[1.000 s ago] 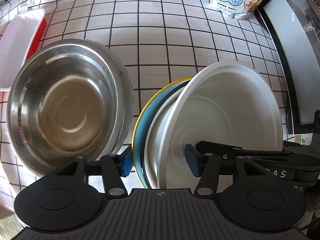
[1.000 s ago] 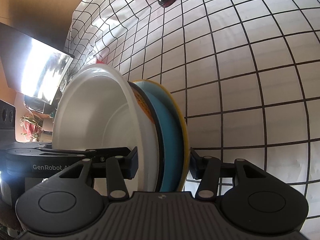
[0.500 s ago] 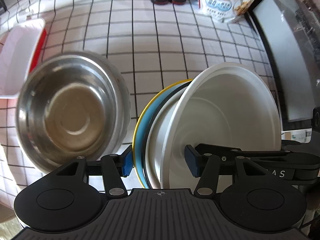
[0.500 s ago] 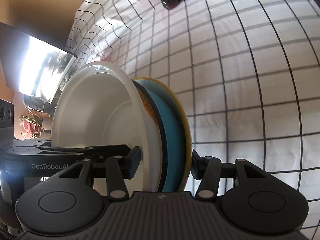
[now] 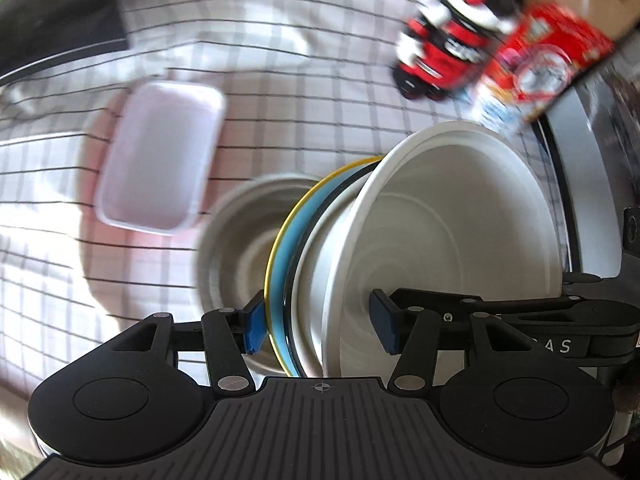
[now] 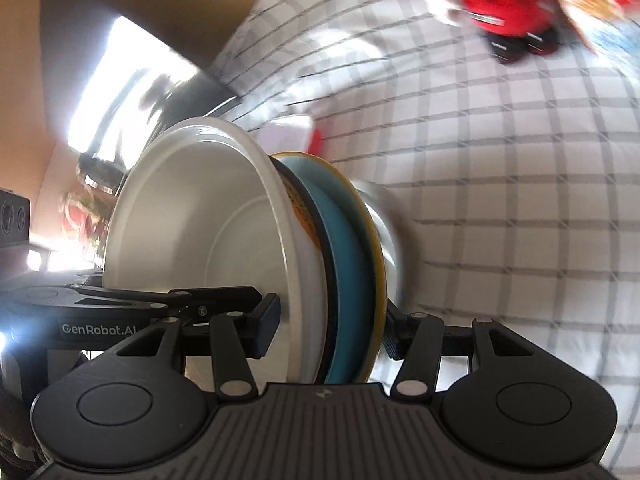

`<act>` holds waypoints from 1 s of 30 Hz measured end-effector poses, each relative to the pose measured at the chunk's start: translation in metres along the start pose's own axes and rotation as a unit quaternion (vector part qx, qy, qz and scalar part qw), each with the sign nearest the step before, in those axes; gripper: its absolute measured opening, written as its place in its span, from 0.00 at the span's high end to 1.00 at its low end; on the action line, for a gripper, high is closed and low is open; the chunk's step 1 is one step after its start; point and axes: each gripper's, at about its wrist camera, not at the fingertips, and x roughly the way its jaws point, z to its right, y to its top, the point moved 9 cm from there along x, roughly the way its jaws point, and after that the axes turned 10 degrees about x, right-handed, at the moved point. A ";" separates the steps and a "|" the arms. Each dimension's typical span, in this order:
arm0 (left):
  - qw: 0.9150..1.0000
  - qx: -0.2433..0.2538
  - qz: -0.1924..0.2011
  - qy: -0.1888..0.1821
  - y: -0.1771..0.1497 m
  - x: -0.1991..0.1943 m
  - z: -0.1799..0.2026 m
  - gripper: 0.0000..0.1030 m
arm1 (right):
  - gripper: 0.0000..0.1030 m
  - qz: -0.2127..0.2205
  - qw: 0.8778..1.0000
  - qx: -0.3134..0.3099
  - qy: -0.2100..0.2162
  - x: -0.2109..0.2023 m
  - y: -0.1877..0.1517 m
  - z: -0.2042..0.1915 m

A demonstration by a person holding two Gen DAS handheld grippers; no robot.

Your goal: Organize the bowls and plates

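Both grippers (image 5: 316, 326) clamp dish stack (image 5: 440, 240) – airborne.

Home table, checked cloth (image 5: 320, 92), cereal bag (image 5: 536, 76), toy (image 5: 448, 44)

The words "GenRobot.AI" stand in white on the black arm of the other gripper (image 6: 100, 326), left of the fingers in the right wrist view. In the left wrist view, the letters "AS" show on a black arm (image 5: 560, 346) right of the fingers. The print on the red packet (image 5: 536, 76) beyond the fingers is too blurred to read.
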 end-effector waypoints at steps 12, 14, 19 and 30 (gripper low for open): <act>0.995 -0.087 -0.029 -0.025 -0.022 0.048 -0.070 0.46 | 0.49 -0.074 0.996 -0.013 -0.047 0.083 0.006 -0.003; 0.996 -0.082 -0.038 -0.018 -0.025 0.057 -0.071 0.48 | 0.49 -0.082 0.995 -0.014 -0.062 0.091 0.002 0.004; 0.998 -0.058 -0.026 -0.006 -0.024 0.059 -0.070 0.48 | 0.46 -0.070 0.993 -0.039 -0.092 0.092 0.007 0.008; 0.998 -0.053 -0.012 0.013 -0.021 0.057 -0.076 0.67 | 0.47 -0.084 0.988 -0.062 -0.110 0.094 0.012 0.006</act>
